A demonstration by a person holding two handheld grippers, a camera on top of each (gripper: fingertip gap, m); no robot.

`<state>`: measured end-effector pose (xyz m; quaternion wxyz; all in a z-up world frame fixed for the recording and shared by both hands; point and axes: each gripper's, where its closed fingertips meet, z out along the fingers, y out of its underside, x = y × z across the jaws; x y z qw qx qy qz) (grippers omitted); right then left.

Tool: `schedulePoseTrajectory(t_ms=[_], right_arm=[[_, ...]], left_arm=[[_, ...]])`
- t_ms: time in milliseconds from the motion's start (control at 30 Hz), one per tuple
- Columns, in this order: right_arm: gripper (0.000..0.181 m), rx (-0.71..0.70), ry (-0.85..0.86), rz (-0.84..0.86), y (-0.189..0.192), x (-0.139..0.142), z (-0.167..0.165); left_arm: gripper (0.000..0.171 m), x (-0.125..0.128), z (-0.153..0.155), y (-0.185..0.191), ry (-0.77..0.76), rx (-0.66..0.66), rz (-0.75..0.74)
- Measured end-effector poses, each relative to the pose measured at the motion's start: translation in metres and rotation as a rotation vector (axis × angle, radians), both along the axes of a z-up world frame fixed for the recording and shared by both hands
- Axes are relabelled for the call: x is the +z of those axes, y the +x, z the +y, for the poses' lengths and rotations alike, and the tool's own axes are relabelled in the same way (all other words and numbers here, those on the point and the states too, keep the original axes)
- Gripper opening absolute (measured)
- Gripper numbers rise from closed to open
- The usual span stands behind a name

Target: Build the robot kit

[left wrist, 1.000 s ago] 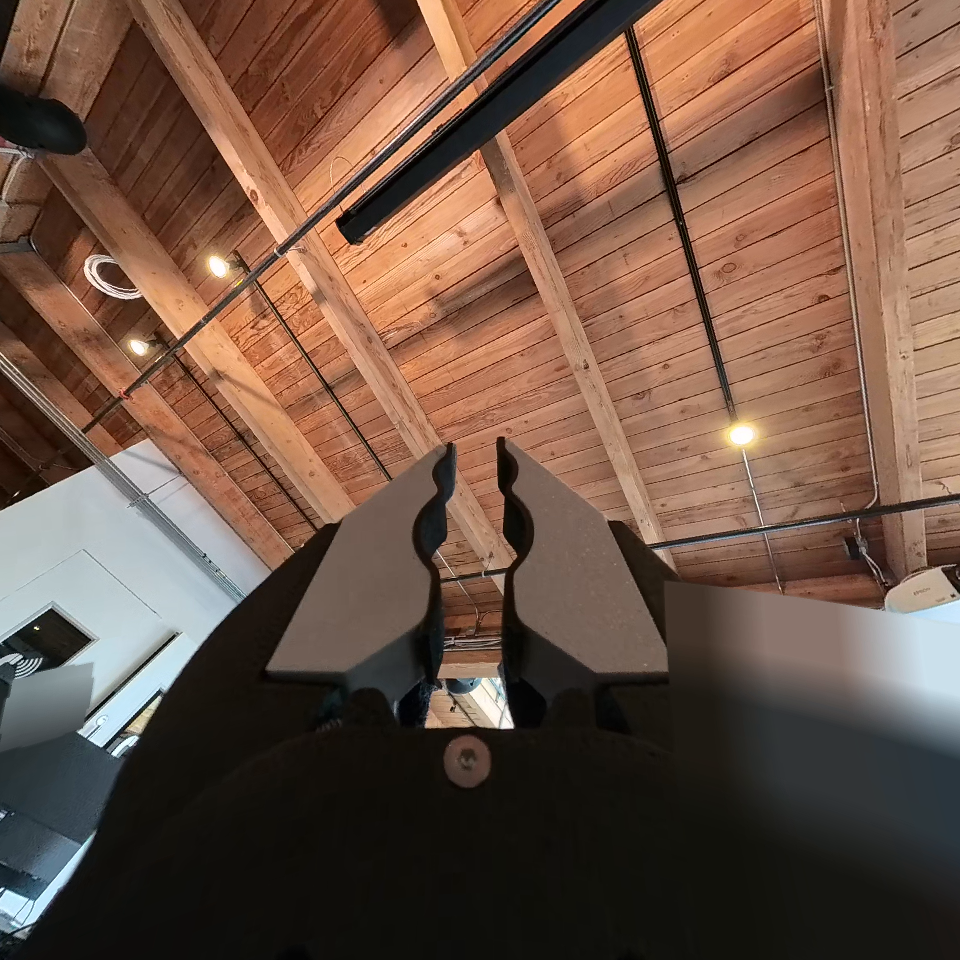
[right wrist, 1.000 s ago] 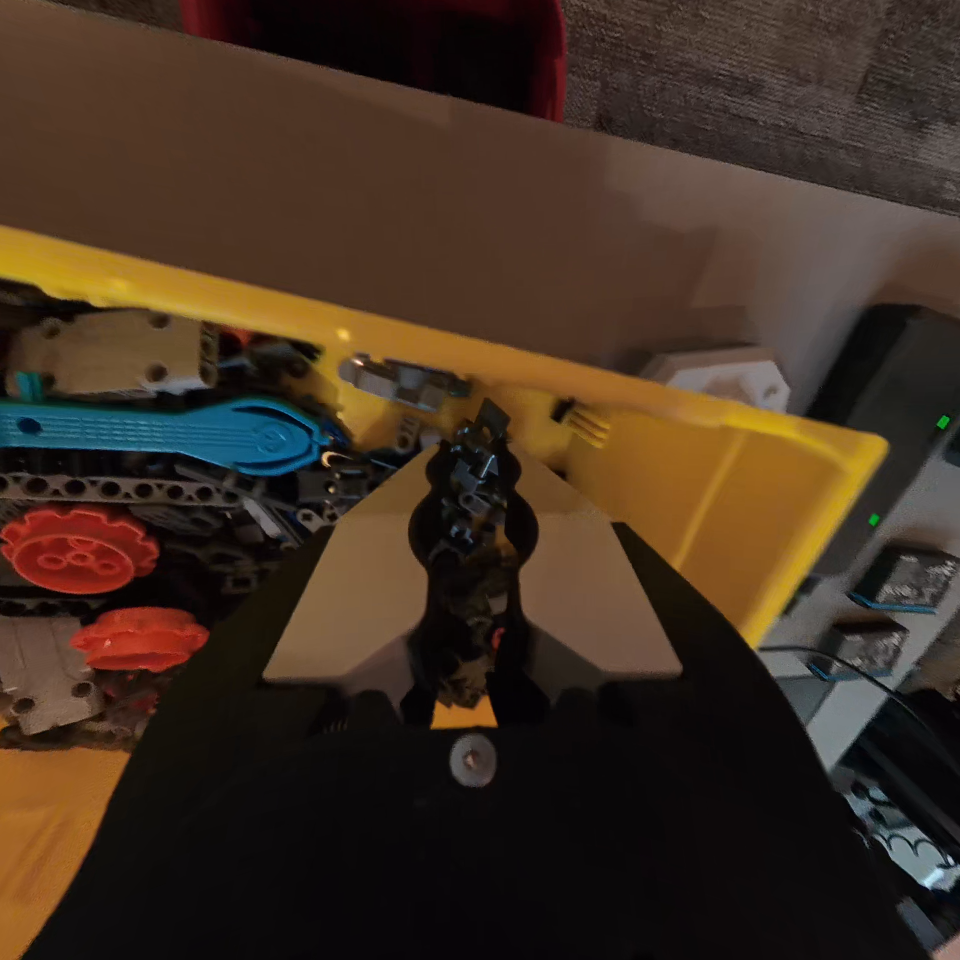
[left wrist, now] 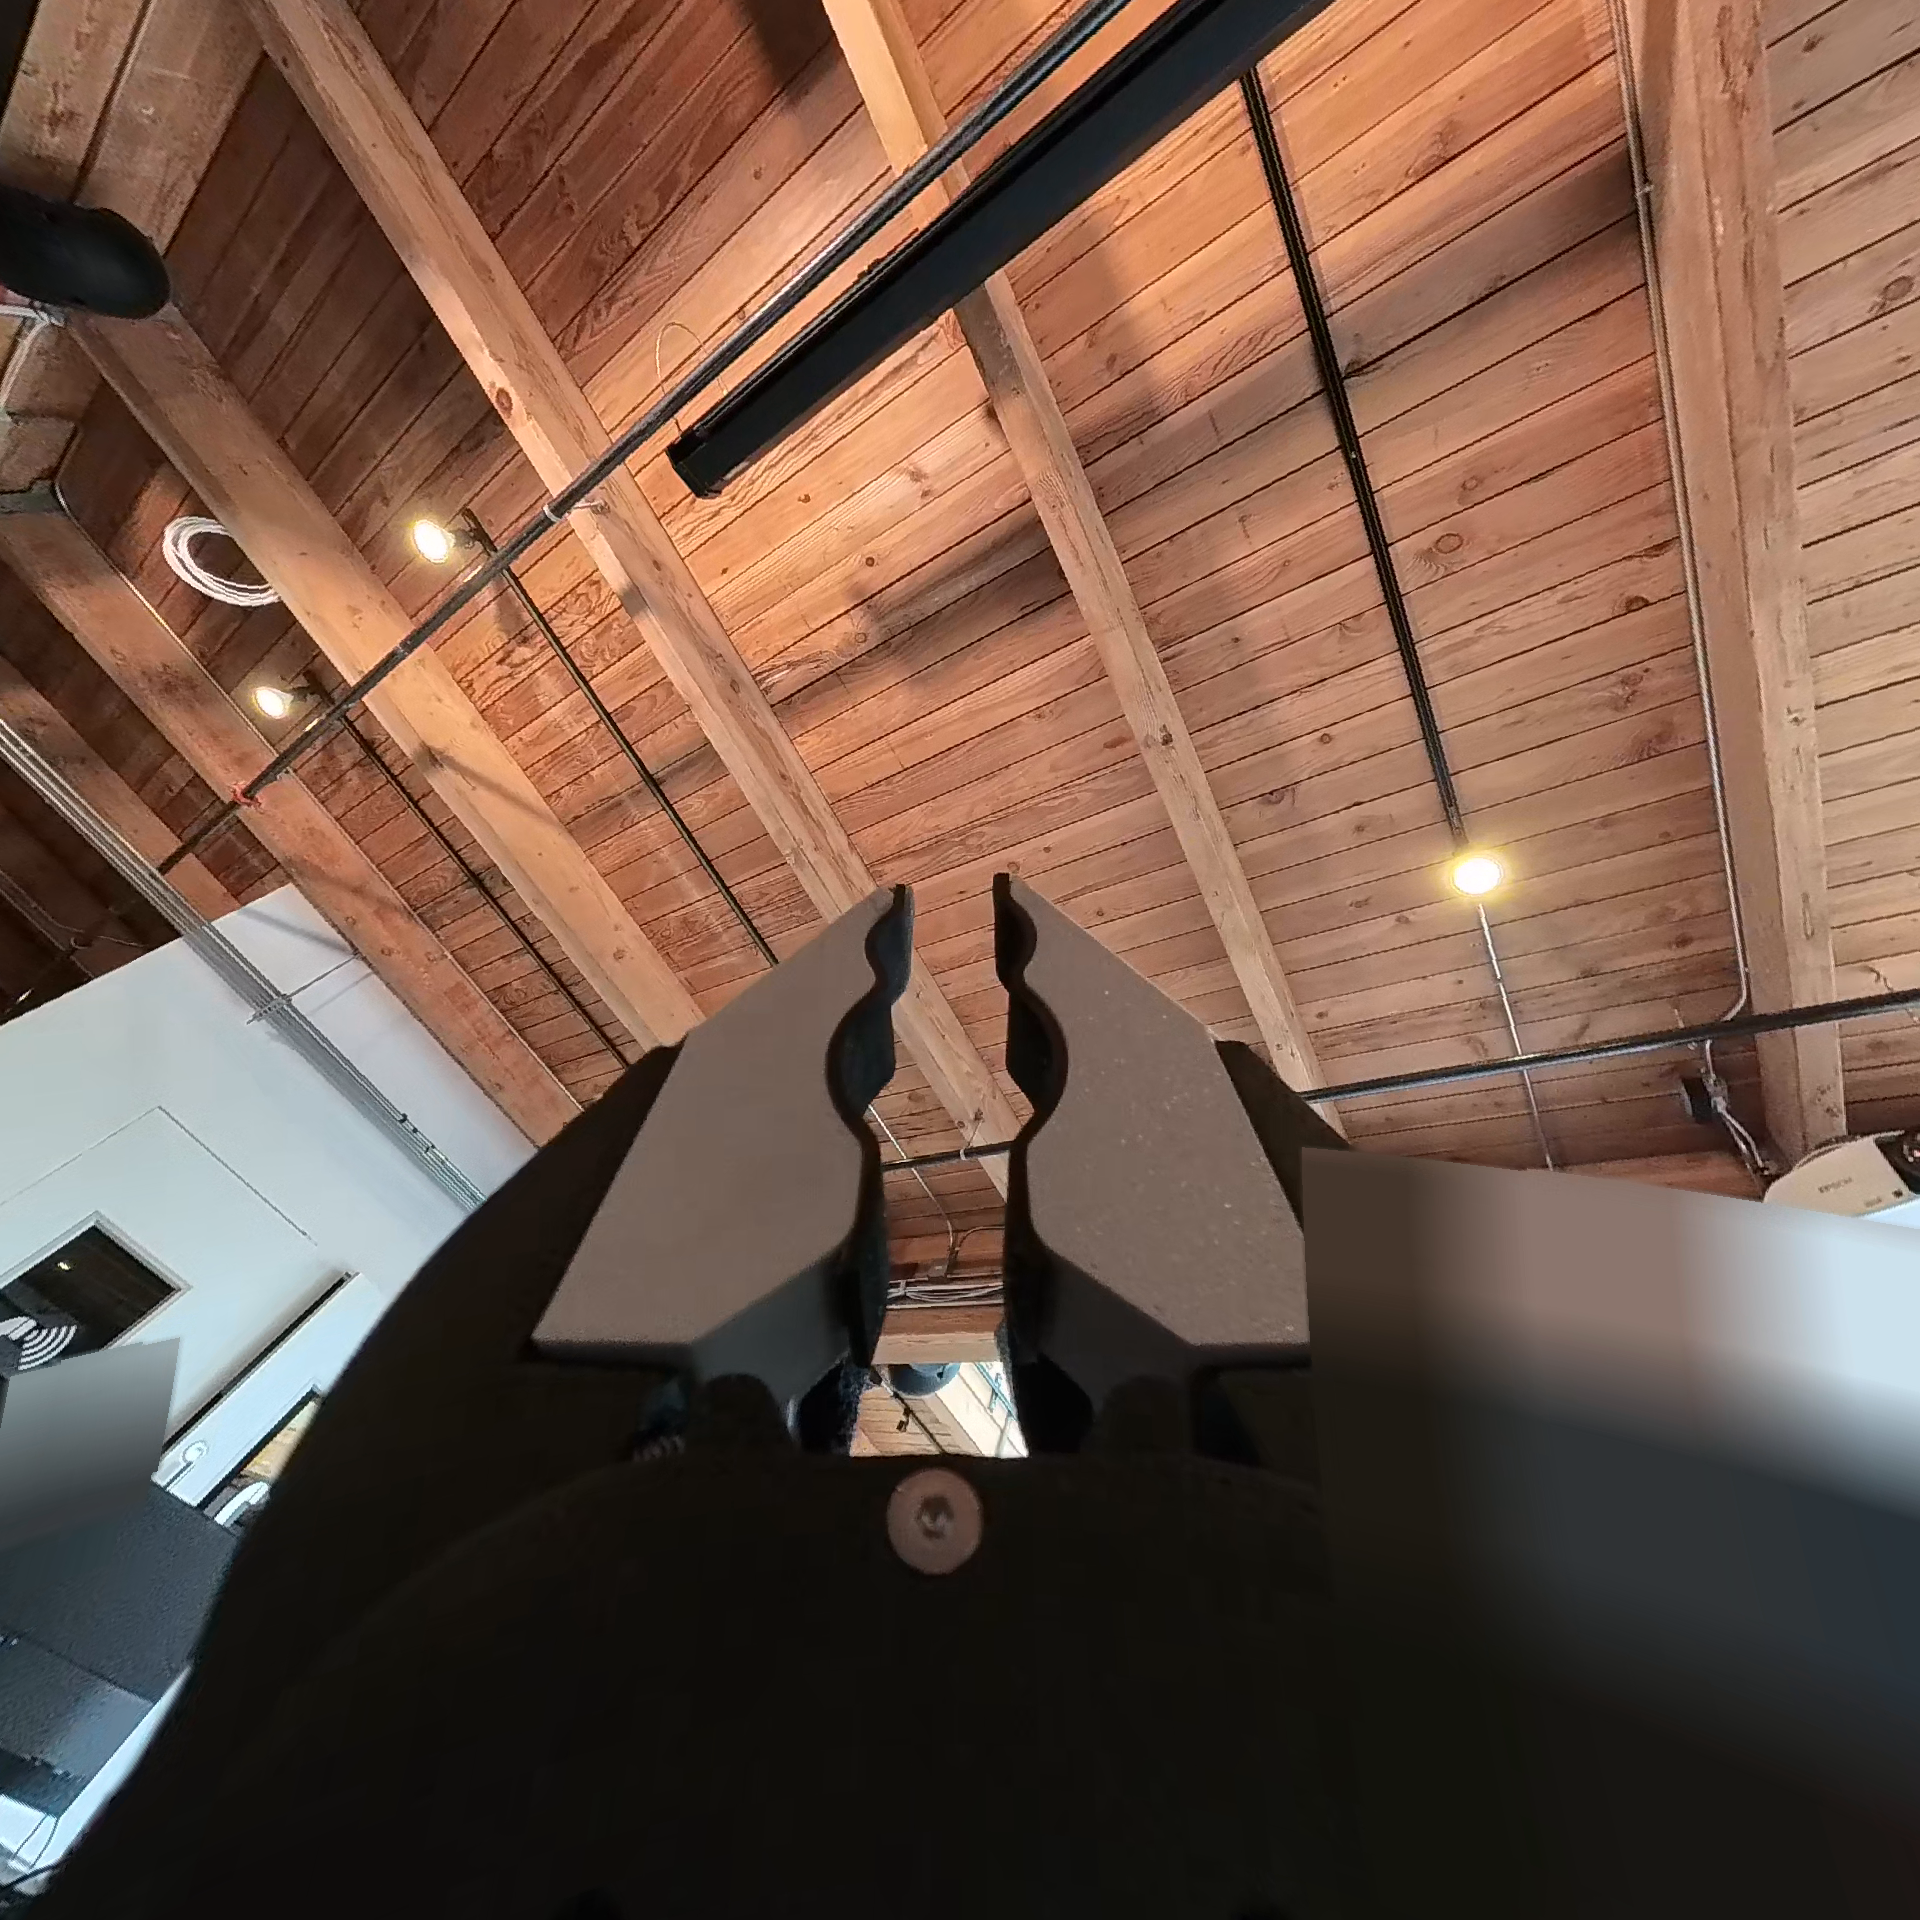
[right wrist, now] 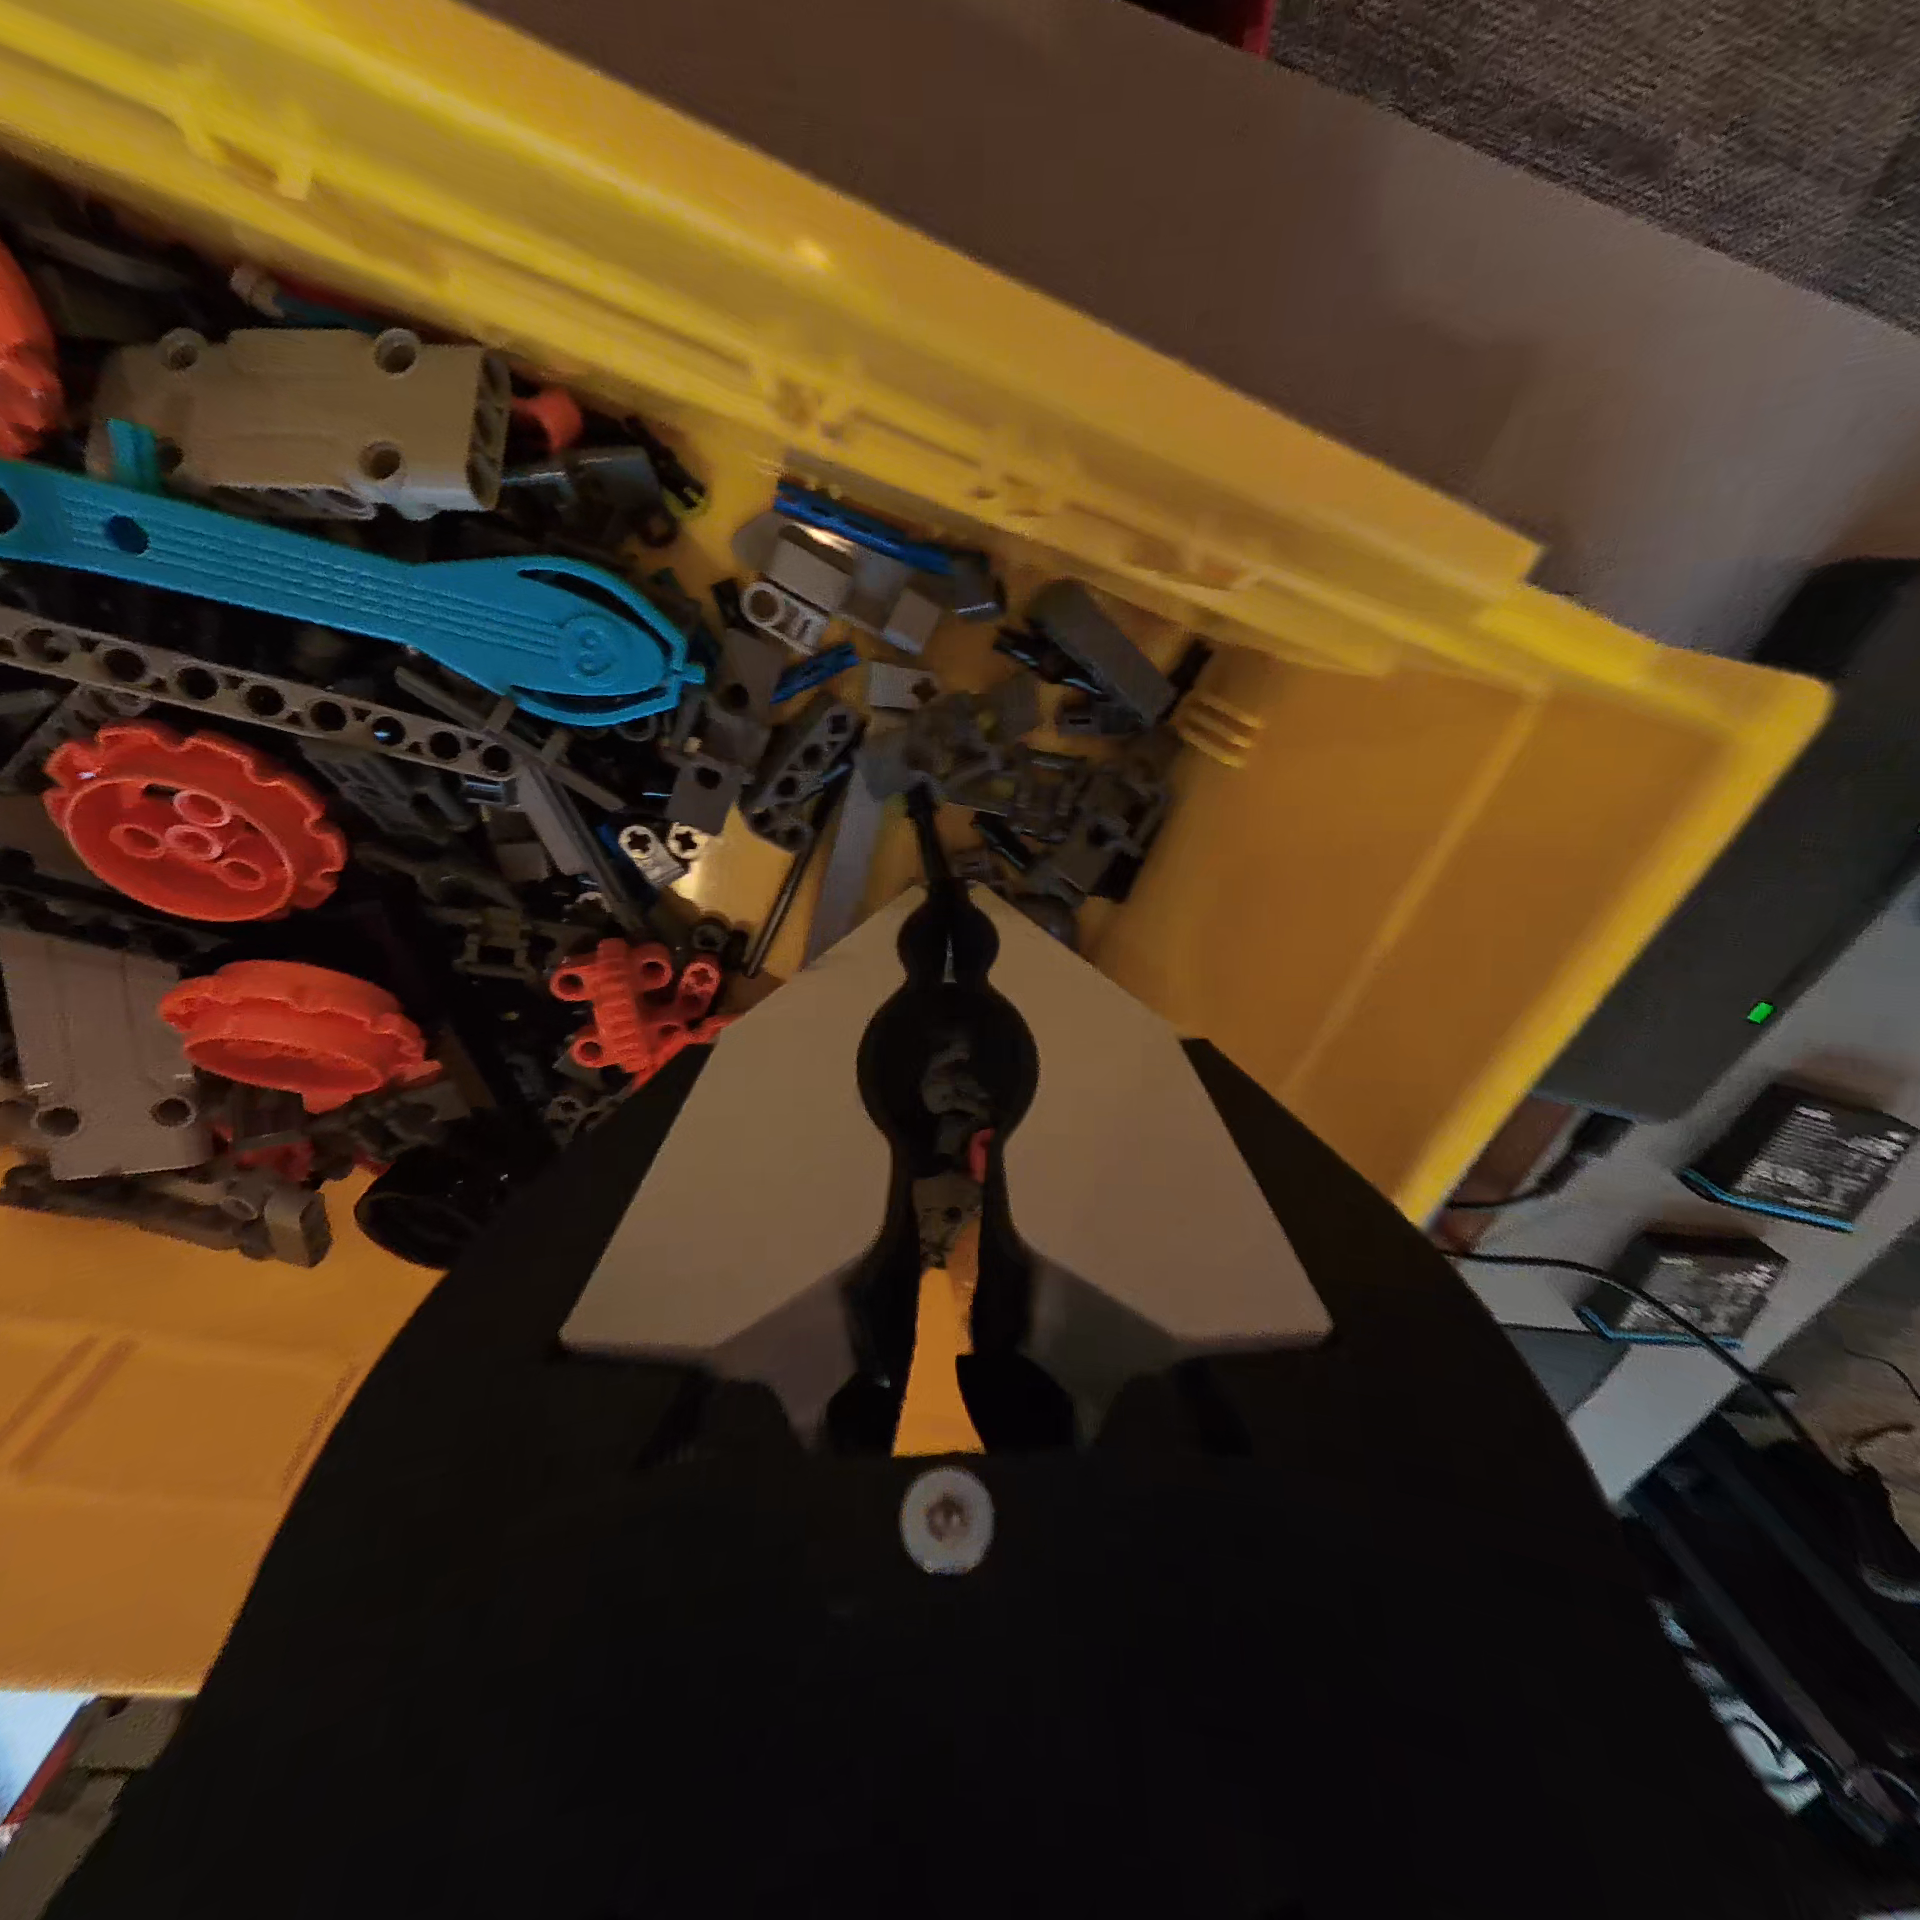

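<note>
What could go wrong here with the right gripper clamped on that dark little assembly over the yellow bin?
1. The right gripper pinches a thin dark part assembly whose far end meets the loose grey pieces in the yellow bin; it may snag or drag neighbours.
2. The grip is on a narrow rod, so the assembly might twist or slip.
3. The left gripper points at the wooden ceiling, so its camera shows nothing of the bin.

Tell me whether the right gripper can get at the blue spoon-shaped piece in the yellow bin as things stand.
Probably not yet. The right gripper is shut on a dark rod assembly, so its jaws are occupied. The blue spoon-shaped piece itself lies uncovered atop the pile in the yellow bin.
</note>
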<state>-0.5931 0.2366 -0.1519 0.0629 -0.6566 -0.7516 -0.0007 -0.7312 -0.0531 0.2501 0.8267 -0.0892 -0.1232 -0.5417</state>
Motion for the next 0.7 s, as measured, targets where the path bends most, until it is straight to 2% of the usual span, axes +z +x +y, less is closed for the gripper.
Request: schedulePoseTrajectory(t_ms=[133, 233, 300, 400, 567, 633, 700], right_arm=[[0.000, -0.025, 0.084, 0.003, -0.003, 0.003, 0.014], [0.028, -0.048, -0.012, -0.019, -0.001, 0.000, -0.001], [0.038, -0.061, -0.051, -0.057, 0.004, -0.007, -0.007], [0.039, -0.026, 0.002, -0.145, 0.018, -0.019, -0.002], [0.026, -0.011, -0.031, -0.117, 0.013, -0.019, -0.006], [0.026, -0.008, -0.017, -0.099, 0.009, -0.017, -0.004], [0.026, -0.009, -0.076, -0.070, 0.004, -0.017, -0.014]], left_arm=[[0.013, 0.000, 0.001, 0.001, -0.003, 0.002, 0.003], [0.013, 0.000, 0.002, 0.002, -0.003, 0.000, 0.004], [0.013, 0.001, 0.002, 0.002, -0.004, 0.001, 0.005], [0.013, 0.001, 0.002, 0.002, -0.004, 0.001, 0.006], [0.013, 0.001, 0.002, 0.003, -0.005, 0.002, 0.007], [0.013, 0.001, 0.002, 0.003, -0.004, -0.002, 0.008], [0.013, 0.001, 0.002, 0.002, -0.005, 0.001, 0.006]])
